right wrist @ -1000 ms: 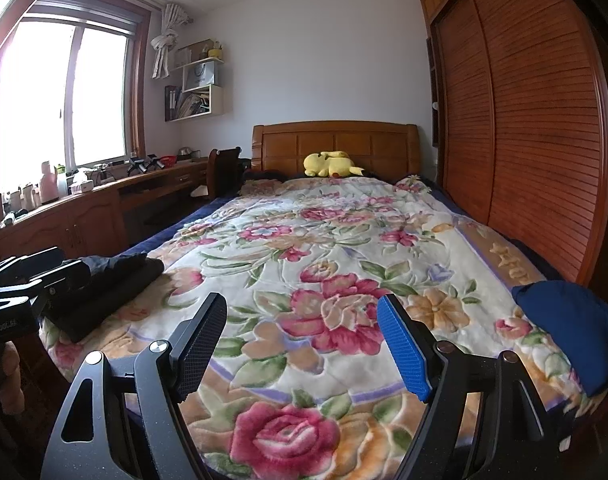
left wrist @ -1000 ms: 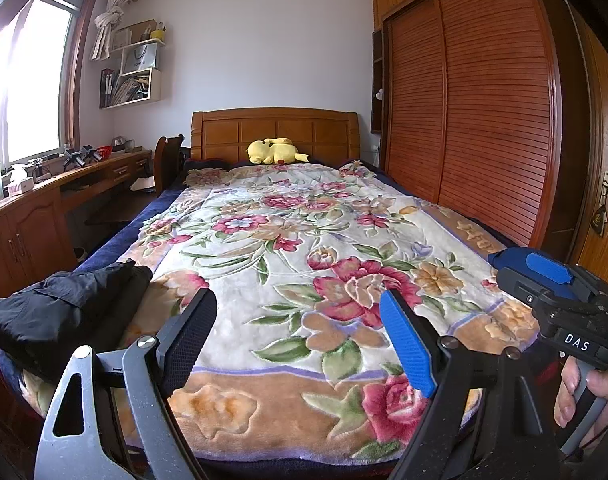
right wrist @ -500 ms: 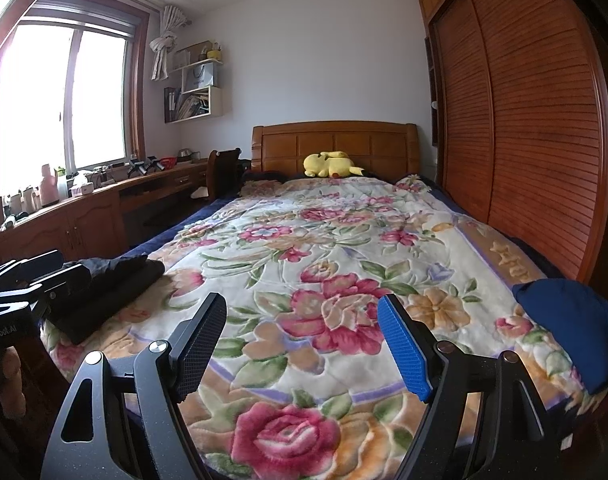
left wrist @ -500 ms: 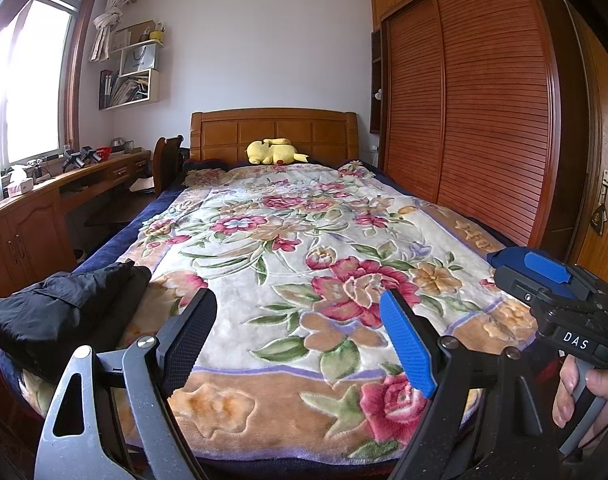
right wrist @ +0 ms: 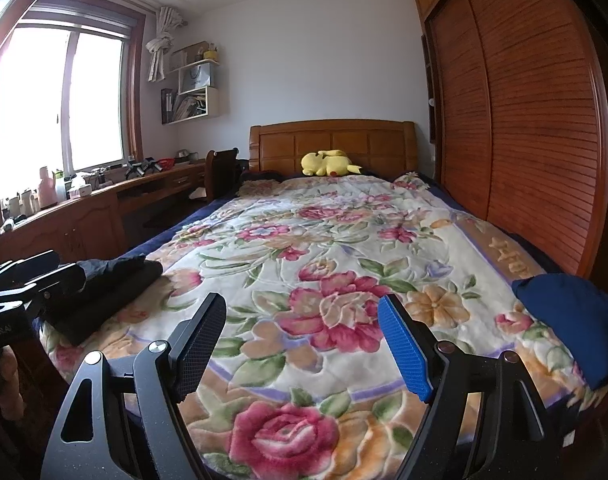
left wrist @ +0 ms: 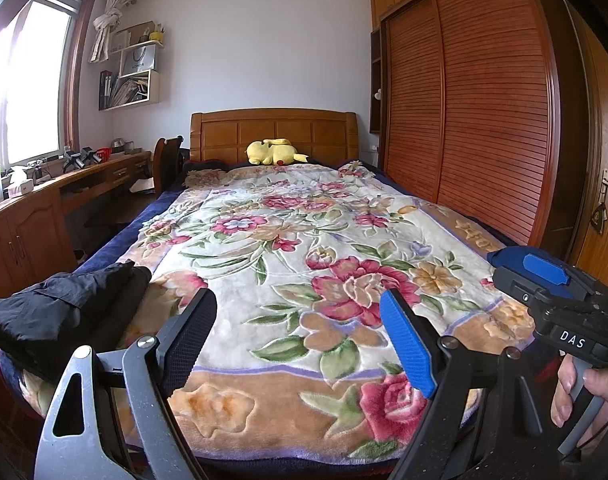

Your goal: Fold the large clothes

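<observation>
A folded black garment (left wrist: 63, 308) lies on the near left corner of the bed, also seen as the black garment (right wrist: 111, 284) in the right wrist view. A dark blue garment (right wrist: 572, 320) is bunched on the near right corner. My left gripper (left wrist: 299, 336) hovers open over the foot of the floral blanket (left wrist: 304, 248), nothing between its fingers. My right gripper (right wrist: 301, 340) is likewise open and empty above the blanket (right wrist: 324, 248). Both garments lie to the sides of the grippers, untouched.
A yellow plush toy (left wrist: 273, 152) rests by the wooden headboard (left wrist: 273, 132). A slatted wardrobe (left wrist: 484, 120) runs along the bed's right side, a desk (left wrist: 43, 200) with small items and a chair (left wrist: 165, 160) along the left. A person's hand (left wrist: 584, 392) grips the right tool's handle.
</observation>
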Demonstrator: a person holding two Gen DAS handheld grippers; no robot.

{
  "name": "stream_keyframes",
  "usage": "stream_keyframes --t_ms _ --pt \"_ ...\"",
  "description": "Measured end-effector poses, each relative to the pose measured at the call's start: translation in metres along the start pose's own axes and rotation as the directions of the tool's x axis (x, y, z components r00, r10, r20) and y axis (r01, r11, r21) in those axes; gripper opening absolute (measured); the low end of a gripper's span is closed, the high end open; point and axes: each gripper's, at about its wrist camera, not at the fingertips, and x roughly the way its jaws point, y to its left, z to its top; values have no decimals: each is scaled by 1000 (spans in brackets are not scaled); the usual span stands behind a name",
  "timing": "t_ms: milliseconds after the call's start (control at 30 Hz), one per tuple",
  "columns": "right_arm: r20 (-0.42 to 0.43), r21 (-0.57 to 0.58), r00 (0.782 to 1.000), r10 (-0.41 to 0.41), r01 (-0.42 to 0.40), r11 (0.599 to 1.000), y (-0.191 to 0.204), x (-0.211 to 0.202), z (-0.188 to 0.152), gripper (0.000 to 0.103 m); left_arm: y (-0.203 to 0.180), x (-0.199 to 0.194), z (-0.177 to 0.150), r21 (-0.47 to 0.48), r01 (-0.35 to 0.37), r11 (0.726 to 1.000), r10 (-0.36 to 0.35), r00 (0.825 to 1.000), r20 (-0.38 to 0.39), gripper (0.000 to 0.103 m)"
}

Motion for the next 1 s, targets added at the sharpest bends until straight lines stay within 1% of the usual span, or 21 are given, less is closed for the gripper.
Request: stream_keyframes --t_ms 1000 --pt "0 5 1000 3 -3 1000 3 0 1 80 0 0 0 1 0 1000 0 1000 -1 84"
